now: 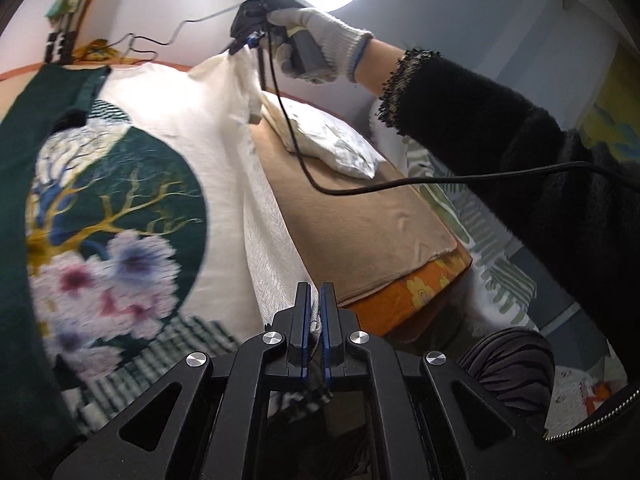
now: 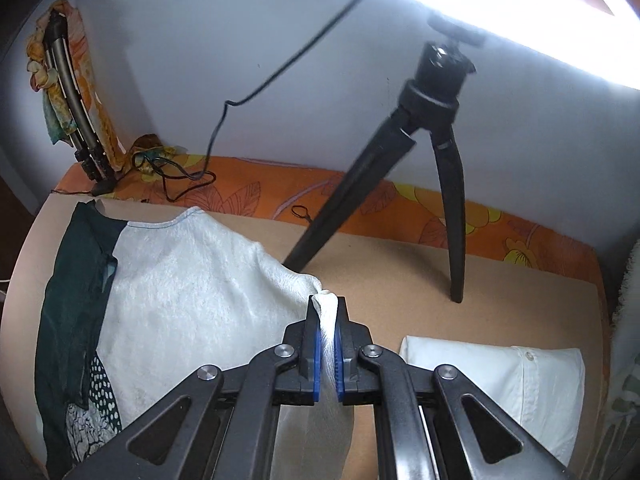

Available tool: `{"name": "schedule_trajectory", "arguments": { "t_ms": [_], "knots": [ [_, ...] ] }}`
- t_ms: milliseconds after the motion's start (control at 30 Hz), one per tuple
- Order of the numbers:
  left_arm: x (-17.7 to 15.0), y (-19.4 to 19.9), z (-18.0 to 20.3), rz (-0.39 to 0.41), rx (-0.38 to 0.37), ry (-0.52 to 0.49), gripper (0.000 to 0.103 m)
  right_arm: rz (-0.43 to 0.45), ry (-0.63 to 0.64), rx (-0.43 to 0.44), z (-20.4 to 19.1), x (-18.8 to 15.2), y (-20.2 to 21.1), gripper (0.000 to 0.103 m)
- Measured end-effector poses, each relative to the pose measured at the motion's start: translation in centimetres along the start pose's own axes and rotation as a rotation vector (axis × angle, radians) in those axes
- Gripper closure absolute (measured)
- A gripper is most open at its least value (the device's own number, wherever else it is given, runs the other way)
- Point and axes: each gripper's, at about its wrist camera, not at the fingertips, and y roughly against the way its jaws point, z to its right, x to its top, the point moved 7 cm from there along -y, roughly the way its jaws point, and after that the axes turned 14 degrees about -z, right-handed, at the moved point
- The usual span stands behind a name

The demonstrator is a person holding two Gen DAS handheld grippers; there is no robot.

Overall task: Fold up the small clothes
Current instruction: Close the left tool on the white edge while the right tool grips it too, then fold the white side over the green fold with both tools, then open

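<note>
A small cream top [image 1: 192,128] with a dark green panel and a floral print lies across the tan board [image 1: 352,220]. My left gripper [image 1: 316,300] is shut on its near edge. My right gripper [image 2: 327,312] is shut on a bunched white corner of the same top [image 2: 192,292] and holds it lifted off the board [image 2: 520,304]. In the left wrist view the right gripper [image 1: 242,46] shows at the top, held by a gloved hand, with the corner pulled up taut.
A folded white garment [image 2: 500,384] lies on the board at right, also in the left wrist view [image 1: 332,140]. A black tripod [image 2: 440,160] stands behind it under a ring light. Cables [image 2: 188,176] and an orange floral sheet [image 2: 400,204] run along the wall.
</note>
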Motion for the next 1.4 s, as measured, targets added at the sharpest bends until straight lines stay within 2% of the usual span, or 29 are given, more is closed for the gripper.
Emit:
{"name": "schedule_trajectory", "arguments": {
  "t_ms": [267, 533, 733, 867, 933, 967, 1000, 1033, 1067, 1133, 1233, 1300, 1400],
  "knots": [
    [-2.1, 2.6, -3.7, 0.039, 0.029, 0.08, 0.1, 0.011, 0.082, -0.063, -8.3, 2.2, 1.3, 0.101],
    [-3.7, 3.4, -7.4, 0.054, 0.061, 0.156, 0.101, -0.03, 0.191, -0.139, -17.2, 3.1, -2.0, 0.101],
    [-4.4, 4.1, -8.7, 0.062, 0.064, 0.188, 0.101, -0.04, 0.205, -0.158, -20.1, 4.1, -3.3, 0.101],
    [-4.6, 4.9, -9.2, 0.072, 0.058, 0.206, 0.101, -0.064, 0.203, -0.11, -21.2, 4.3, -3.9, 0.1],
    [-4.7, 5.3, -9.3, 0.078, 0.058, 0.212, 0.101, -0.066, 0.207, -0.106, -21.3, 4.0, -3.8, 0.087],
    [-4.7, 5.5, -9.3, 0.08, 0.064, 0.215, 0.099, -0.058, 0.21, -0.098, -21.2, 3.8, -3.4, 0.068],
    [-4.7, 5.6, -9.3, 0.083, 0.07, 0.213, 0.097, -0.047, 0.214, -0.076, -21.0, 3.4, -2.7, 0.061],
    [-4.7, 5.8, -9.1, 0.086, 0.079, 0.209, 0.091, -0.041, 0.216, -0.05, -20.7, 2.9, -2.1, 0.061],
    [-4.7, 5.8, -8.9, 0.085, 0.083, 0.205, 0.082, -0.038, 0.214, -0.029, -20.2, 2.5, -1.6, 0.059],
    [-4.7, 5.6, -8.3, 0.075, 0.088, 0.178, 0.068, -0.039, 0.19, 0.025, -18.6, 1.3, -0.7, 0.052],
    [-4.5, 4.5, -6.8, 0.038, 0.132, 0.112, 0.067, -0.067, 0.168, 0.116, -16.4, -1.1, -0.4, 0.044],
    [-4.4, 3.5, -6.5, 0.007, 0.176, 0.093, 0.066, -0.094, 0.158, 0.141, -15.4, -2.8, -1.1, 0.042],
    [-4.3, 3.0, -6.7, 0.011, 0.177, 0.099, 0.067, -0.142, 0.16, 0.166, -14.7, -4.8, -2.4, 0.042]
  ]
}}
